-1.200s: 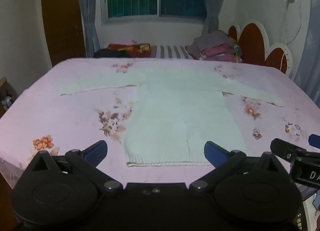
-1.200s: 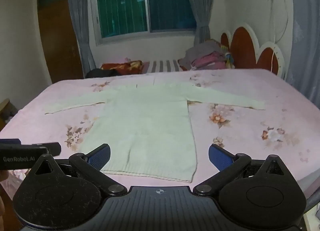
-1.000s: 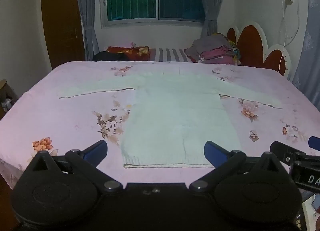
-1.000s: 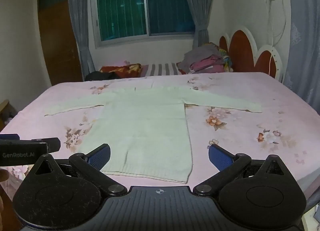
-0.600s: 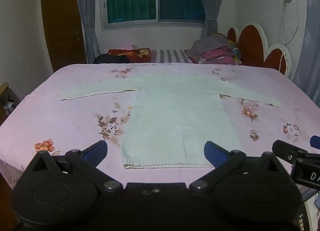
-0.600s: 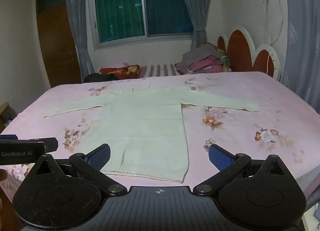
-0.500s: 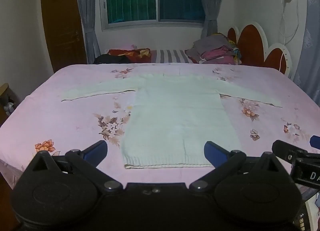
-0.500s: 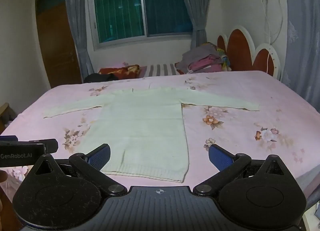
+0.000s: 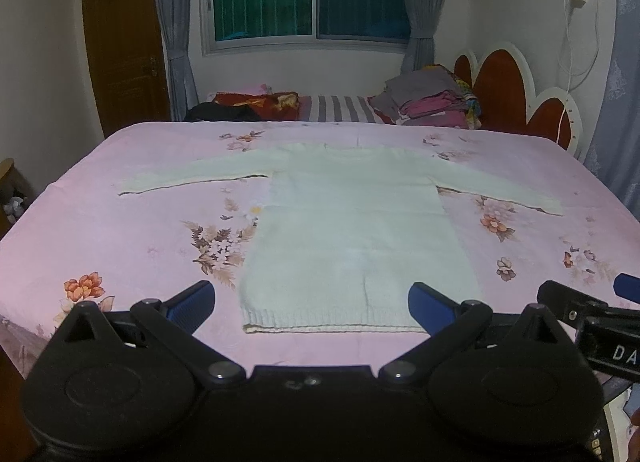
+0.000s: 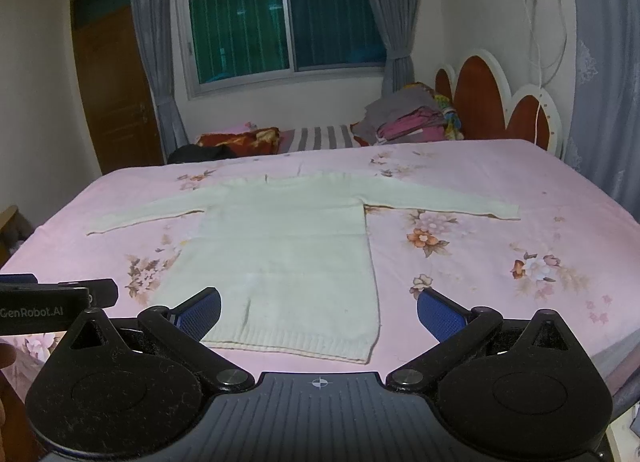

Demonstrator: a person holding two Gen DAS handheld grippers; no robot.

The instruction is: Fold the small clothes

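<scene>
Your jaws stand wide apart on both tools and hold nothing: the left gripper [image 9: 310,300] hangs over the near edge of the bed [image 9: 120,238], and the right gripper [image 10: 318,308] does the same just beside it. Working from the left, the pale knit sweater [image 9: 352,230] lies flat and face-up on the pink floral sheet, its left sleeve [image 9: 192,178] stretched straight out toward the bed's left side. The body runs from the neckline at the far end to the ribbed hem [image 9: 332,322] nearest you, which sits between the left tool's blue pads [image 9: 192,304]. The right sleeve [image 10: 444,202] extends toward the headboard side, well apart from the stacked clothes [image 10: 408,118] at the far end. No fold has been made yet. Judged from its drape, the garment is light, soft and limp; it will sag and stretch if lifted from a single point. You would do best to pinch each sleeve at the cuff, or the hem at its two corners, taking both layers together. Beware dragging the sheet along with the knit.
</scene>
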